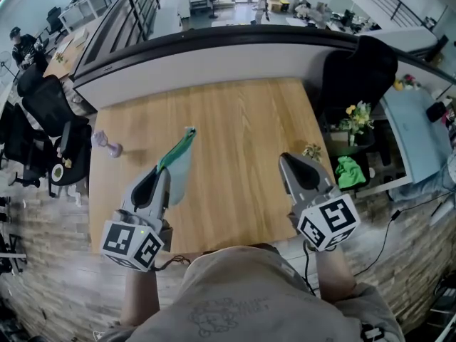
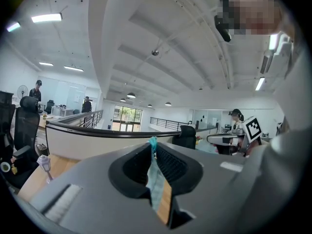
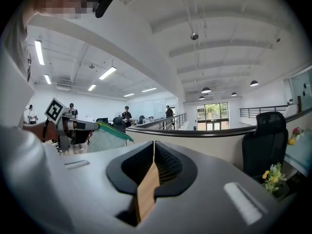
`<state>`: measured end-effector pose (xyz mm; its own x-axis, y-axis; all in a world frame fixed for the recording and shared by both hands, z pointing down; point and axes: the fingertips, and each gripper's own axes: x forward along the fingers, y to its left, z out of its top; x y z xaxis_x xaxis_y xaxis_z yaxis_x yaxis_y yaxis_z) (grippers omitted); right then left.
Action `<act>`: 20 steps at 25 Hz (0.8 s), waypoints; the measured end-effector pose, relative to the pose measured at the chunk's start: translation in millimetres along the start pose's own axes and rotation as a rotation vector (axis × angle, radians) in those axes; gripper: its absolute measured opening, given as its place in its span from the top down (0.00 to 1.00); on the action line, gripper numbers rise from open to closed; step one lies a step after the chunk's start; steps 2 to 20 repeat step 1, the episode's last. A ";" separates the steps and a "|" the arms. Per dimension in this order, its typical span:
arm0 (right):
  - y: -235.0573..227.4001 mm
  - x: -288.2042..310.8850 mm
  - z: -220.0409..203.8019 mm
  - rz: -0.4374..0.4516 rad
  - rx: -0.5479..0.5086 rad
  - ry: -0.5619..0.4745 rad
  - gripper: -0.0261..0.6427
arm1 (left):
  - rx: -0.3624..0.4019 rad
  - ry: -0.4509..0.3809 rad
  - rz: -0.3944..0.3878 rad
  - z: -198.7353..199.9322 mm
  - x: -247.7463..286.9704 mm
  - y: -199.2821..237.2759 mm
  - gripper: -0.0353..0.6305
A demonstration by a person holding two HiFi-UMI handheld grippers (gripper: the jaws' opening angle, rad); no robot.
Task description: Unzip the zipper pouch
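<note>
A pale mesh zipper pouch [image 1: 179,164] with a green zipper edge hangs above the wooden table [image 1: 235,134], its green end pointing up and away. My left gripper [image 1: 163,171] is shut on its near edge. In the left gripper view the thin pouch [image 2: 155,179] runs pinched between the jaws of the left gripper [image 2: 152,148]. My right gripper [image 1: 286,159] hovers to the right, apart from the pouch, shut with nothing in it. The right gripper [image 3: 154,145] shows its closed jaws in its own view, with the pouch [image 3: 110,139] off to the left.
A small purple object [image 1: 107,145] lies near the table's left edge. A tiny dried sprig [image 1: 311,150] sits at the right edge. Beyond that edge are a black chair [image 1: 360,70], yellow flowers [image 1: 356,117] and a green cloth [image 1: 349,172]. A curved partition [image 1: 214,55] borders the far side.
</note>
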<state>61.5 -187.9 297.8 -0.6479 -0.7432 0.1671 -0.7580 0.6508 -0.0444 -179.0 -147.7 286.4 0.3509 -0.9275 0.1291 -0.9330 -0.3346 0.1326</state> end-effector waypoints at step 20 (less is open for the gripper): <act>1.1 0.7 0.4 0.001 0.001 -0.002 0.94 | 0.001 -0.001 -0.003 0.2 -0.1 0.5 0.89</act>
